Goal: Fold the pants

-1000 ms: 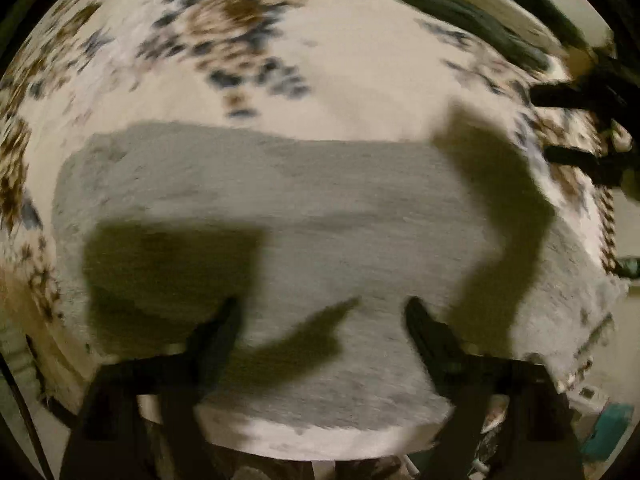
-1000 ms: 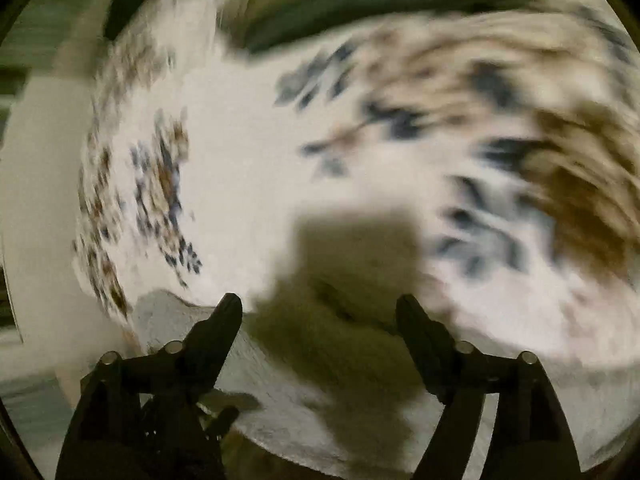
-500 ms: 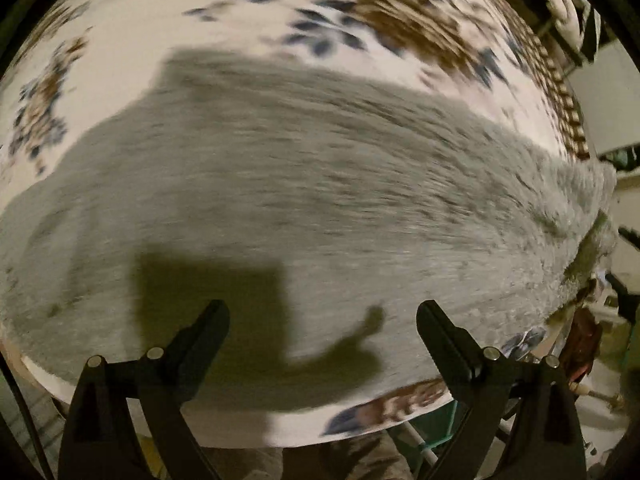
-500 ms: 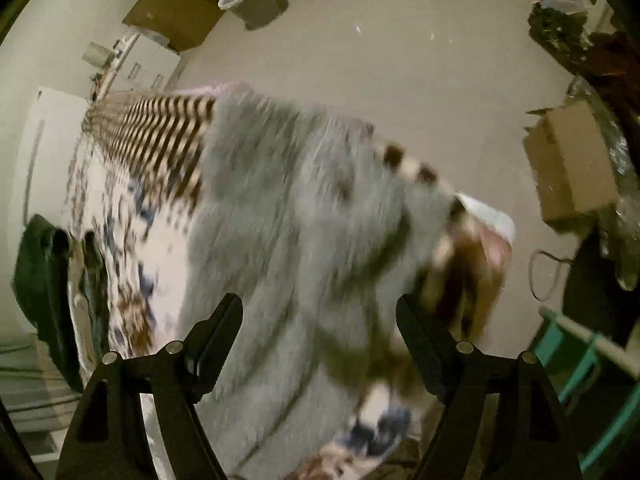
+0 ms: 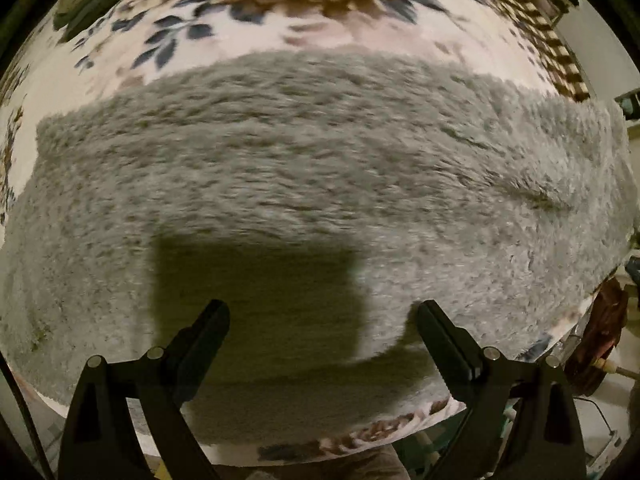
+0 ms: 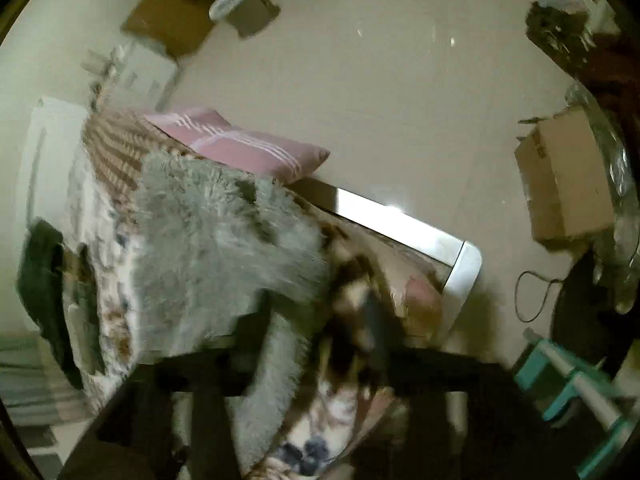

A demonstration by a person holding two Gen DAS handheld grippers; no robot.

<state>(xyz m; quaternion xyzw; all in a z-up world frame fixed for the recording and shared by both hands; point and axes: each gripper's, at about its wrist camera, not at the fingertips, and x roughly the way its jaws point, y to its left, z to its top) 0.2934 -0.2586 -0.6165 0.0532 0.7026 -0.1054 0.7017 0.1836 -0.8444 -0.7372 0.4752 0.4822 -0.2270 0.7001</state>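
The bed [image 5: 280, 40], under a cream plush blanket [image 5: 248, 36] printed with brown and navy leaves and a checked border, carries the pants [image 5: 320, 168]: a thick, shaggy grey fleece spread broadly across it, one end reaching the bed's corner near a pink striped pillow [image 6: 240, 146]. Such deep pile is bulky and springy, so a fold would probably puff up rather than crease flat, and the two plush layers are likely to cling, dragging the blanket along when the pants are lifted. In the right wrist view that risk looks real, because the grey fleece and the printed blanket bunch together right at the right hand-held gripper [image 6: 316, 320]. Its fingers seem drawn in close around the fabric, but motion blur hides them and I cannot tell whether they grip the pants, the blanket, both or nothing. A pinch that takes in the blanket would pull the bedding off the corner, where the bed's pale smooth frame [image 6: 460, 264] already shows bare, and the hanging end of the pants could slide to the floor [image 6: 400, 80]. The left hand-held gripper [image 5: 323, 316] hovers close over the middle of the pants with its black tapered fingers [image 5: 208, 328] spread wide and holding nothing; closed there, it might catch only loose pile or a single layer.
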